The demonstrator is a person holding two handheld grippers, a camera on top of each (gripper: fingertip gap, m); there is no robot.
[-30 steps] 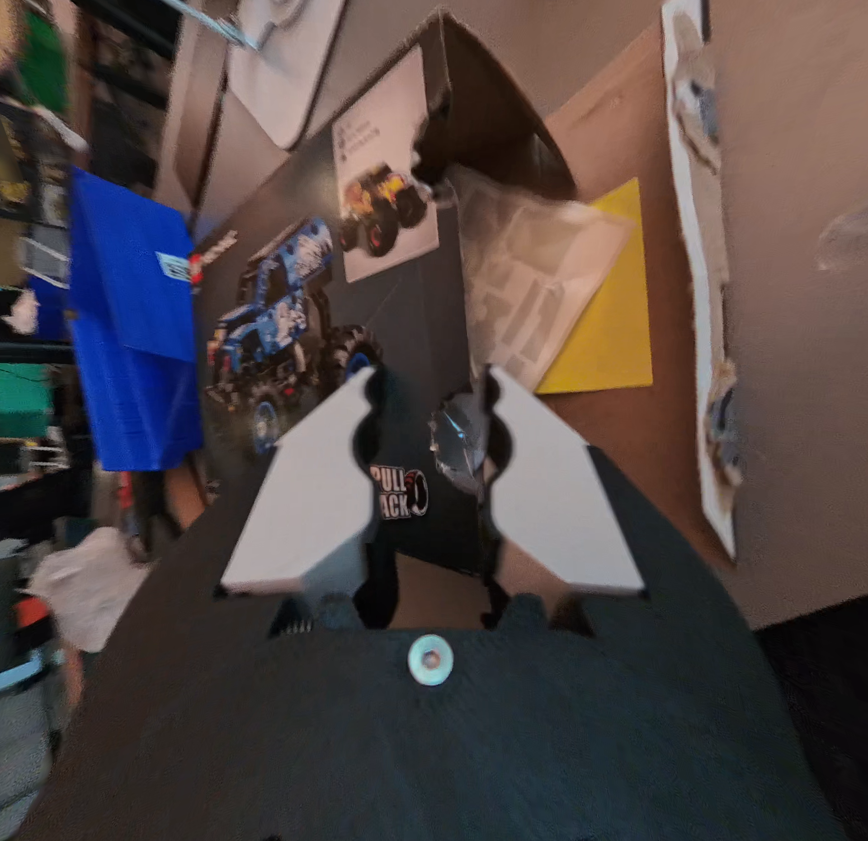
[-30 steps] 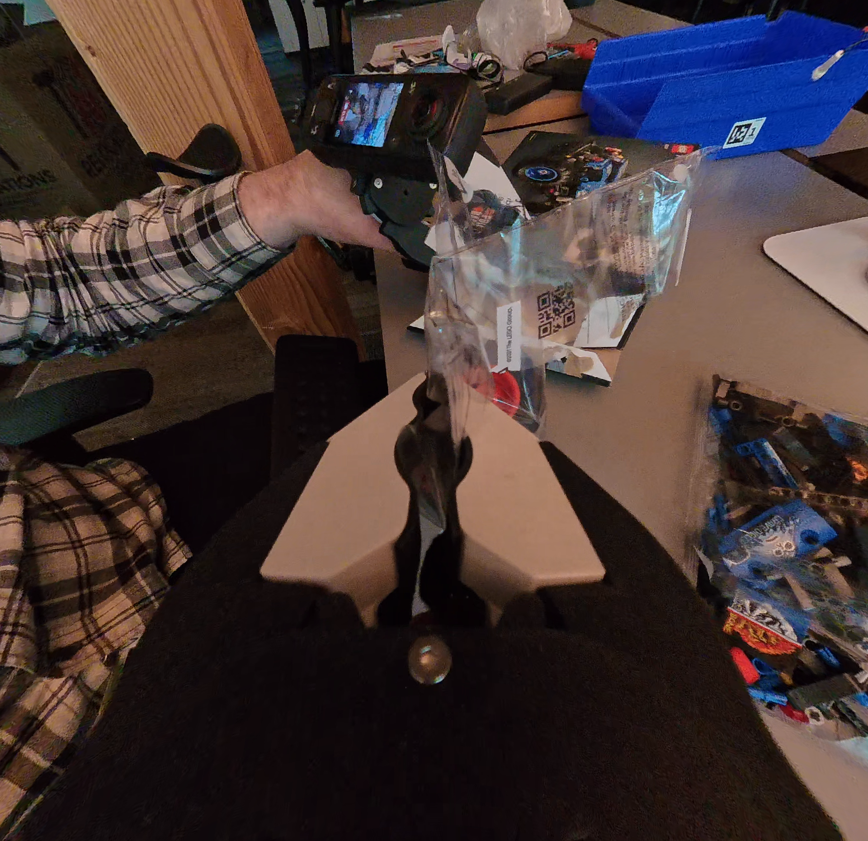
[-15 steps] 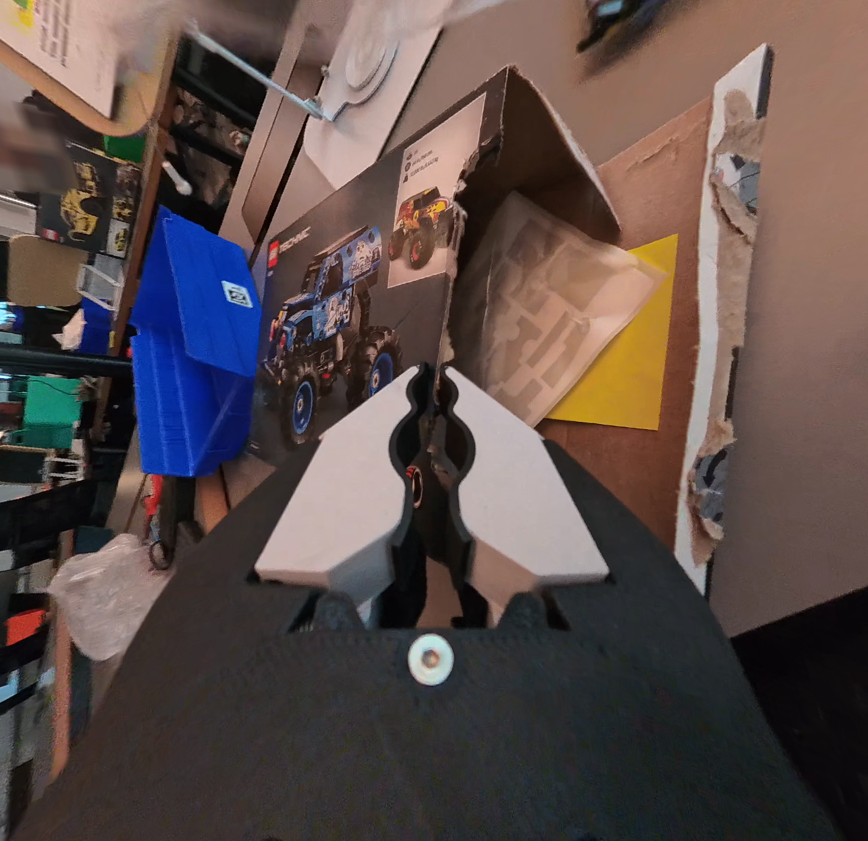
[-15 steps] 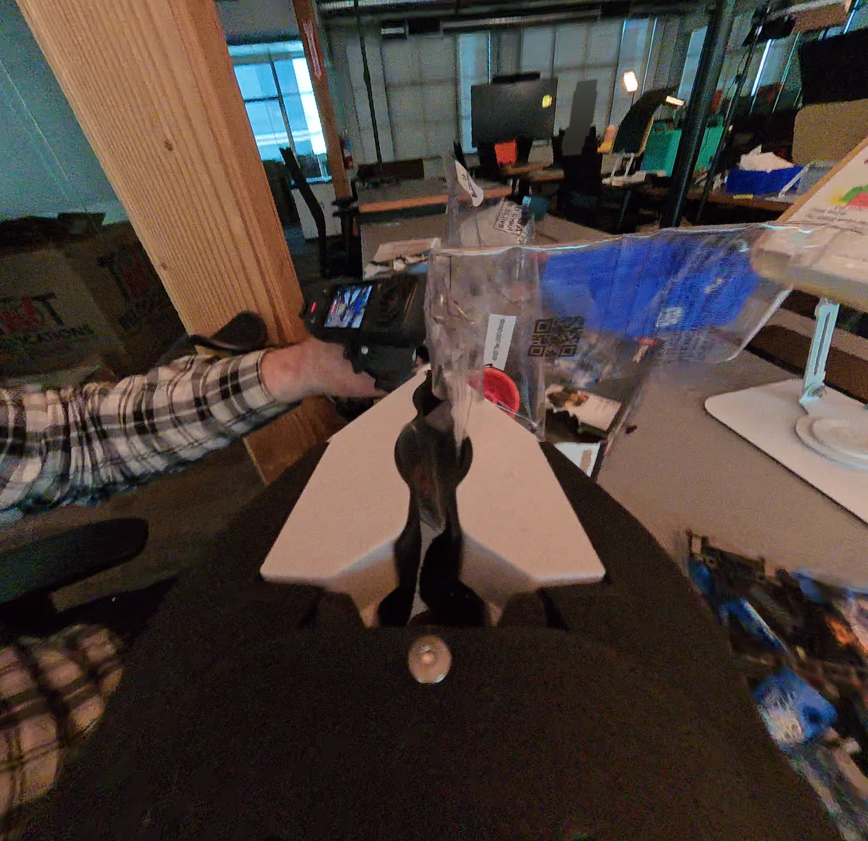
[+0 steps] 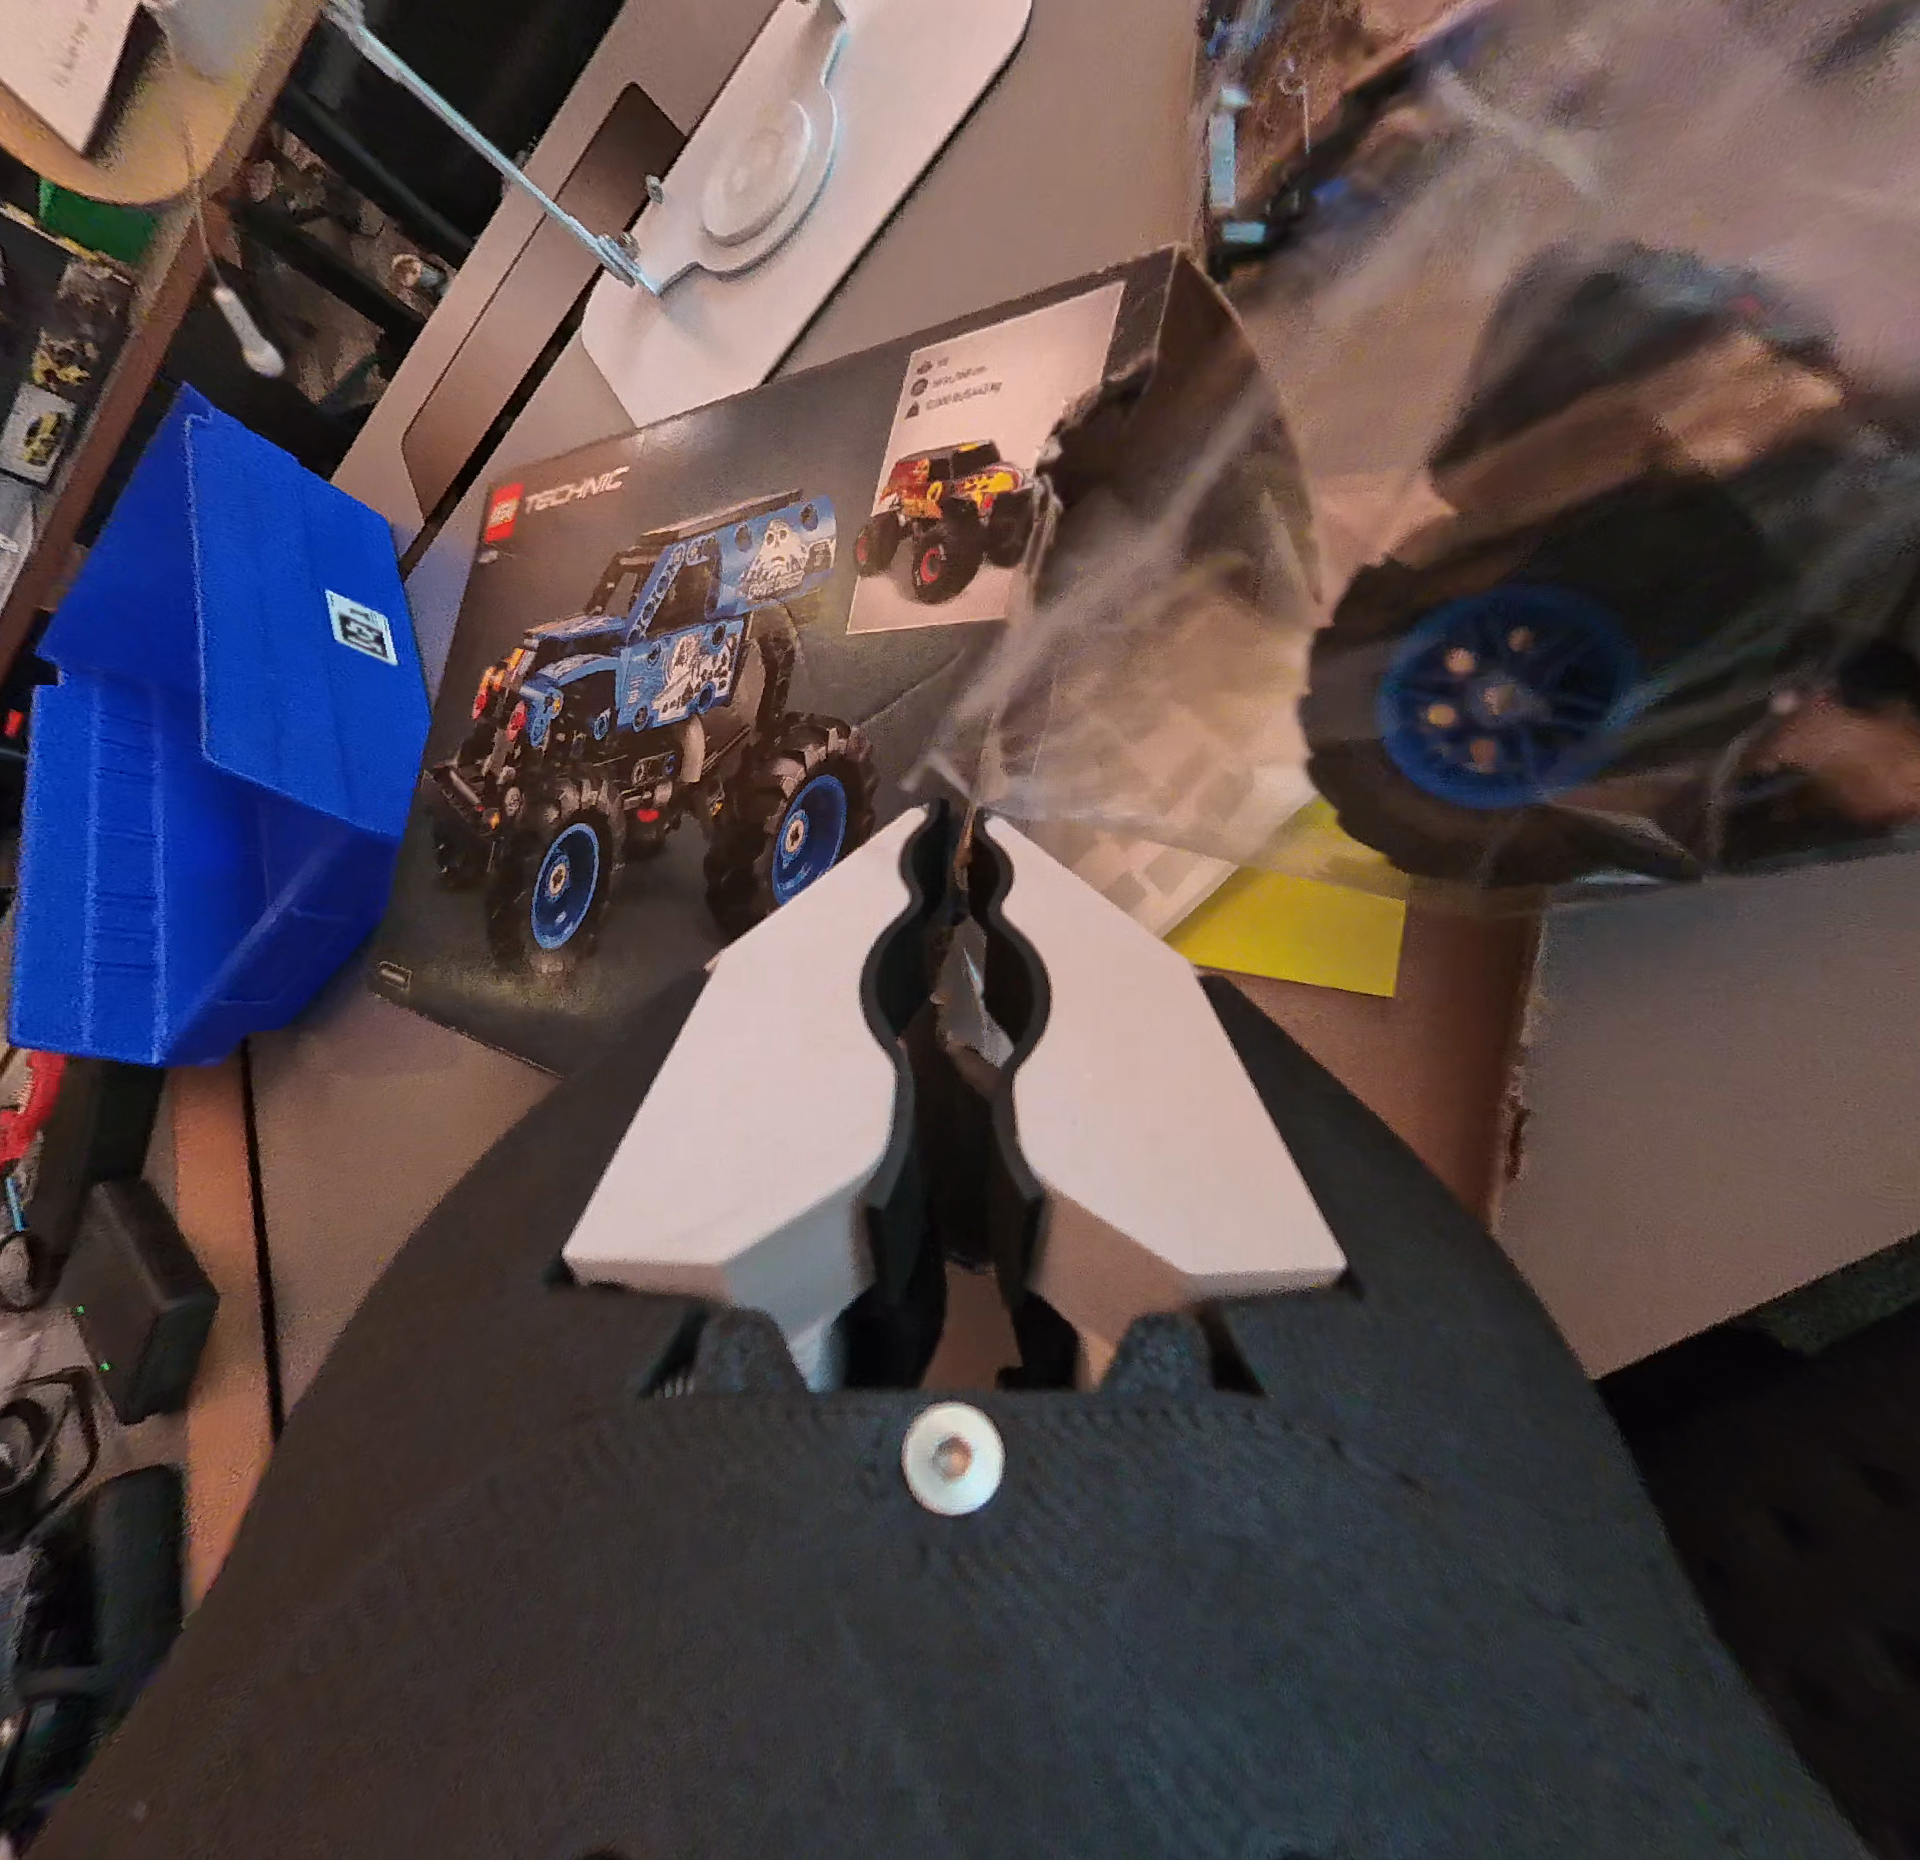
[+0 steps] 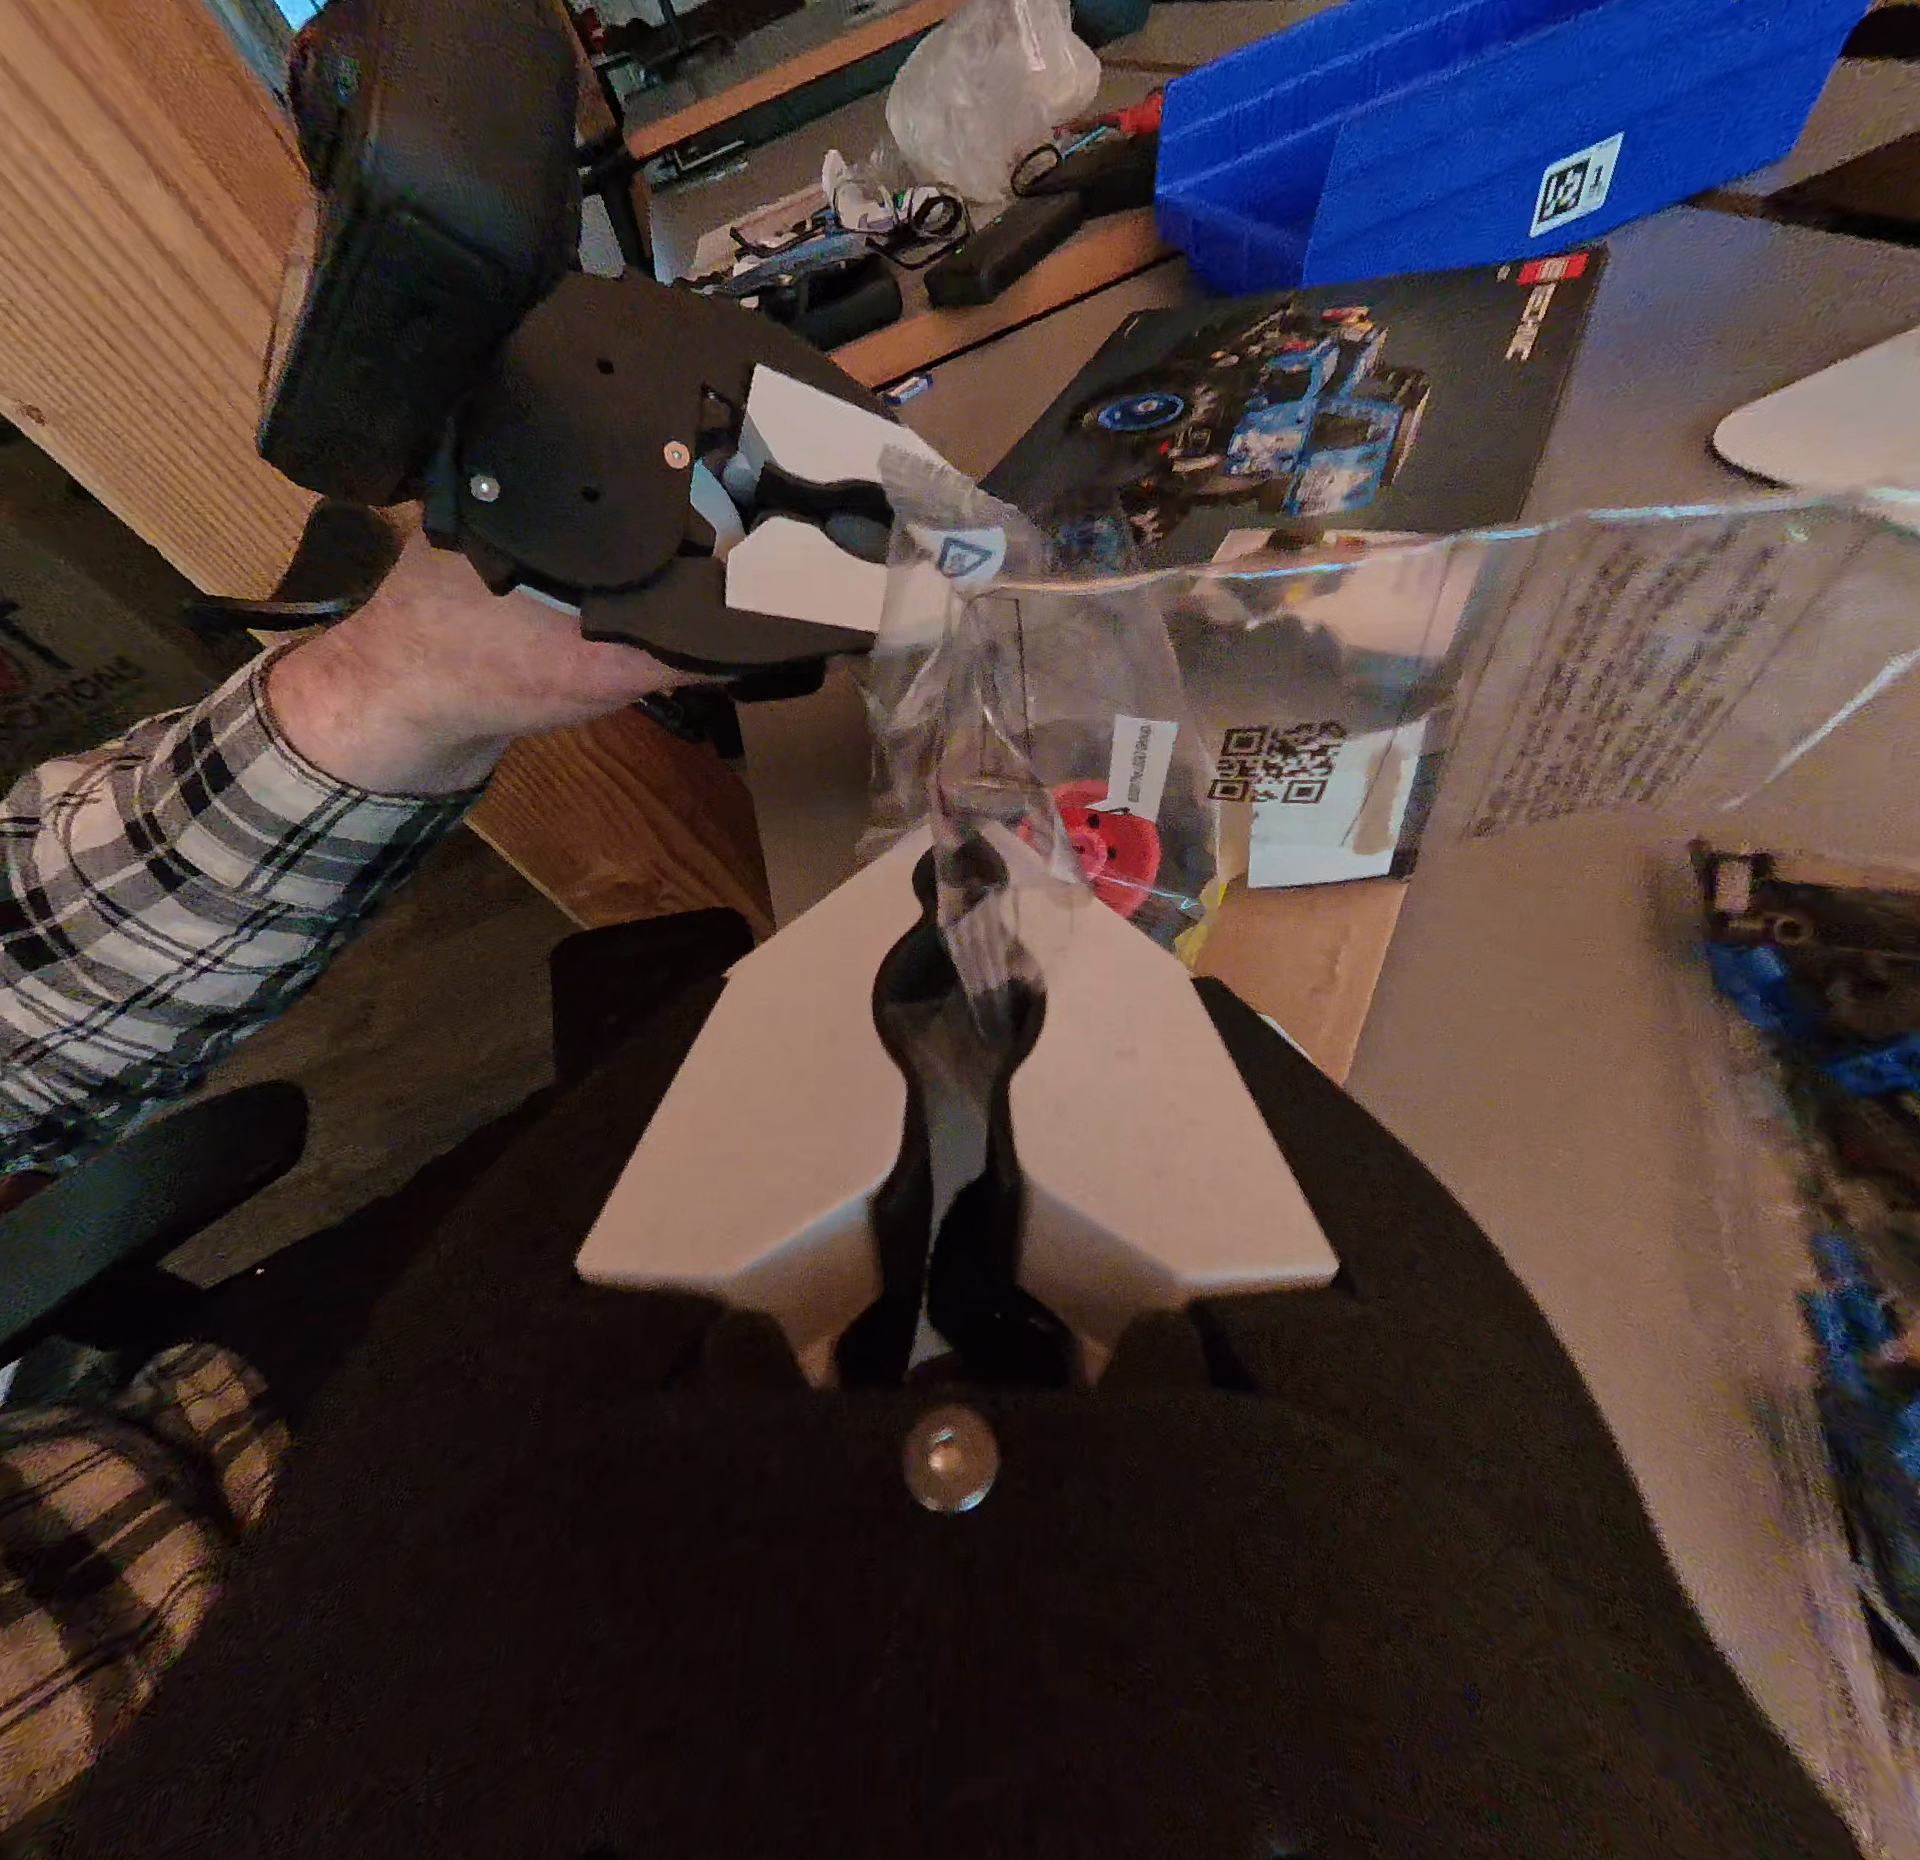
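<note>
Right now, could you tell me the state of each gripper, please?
Left gripper: shut on a corner of the clear plastic bag.
Right gripper: shut on another edge of the same bag.

A grey desk (image 6: 1538, 1000) stands beside a wooden post (image 6: 114, 252); a dark chair (image 6: 135, 1187) sits below; more desks (image 6: 831, 65) behind; dim, warm light.

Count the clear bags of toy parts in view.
2. The held bag is pinched by the left tool and right tool; the loose bag lies on the table, at right. Others may hide inside the box.
</note>
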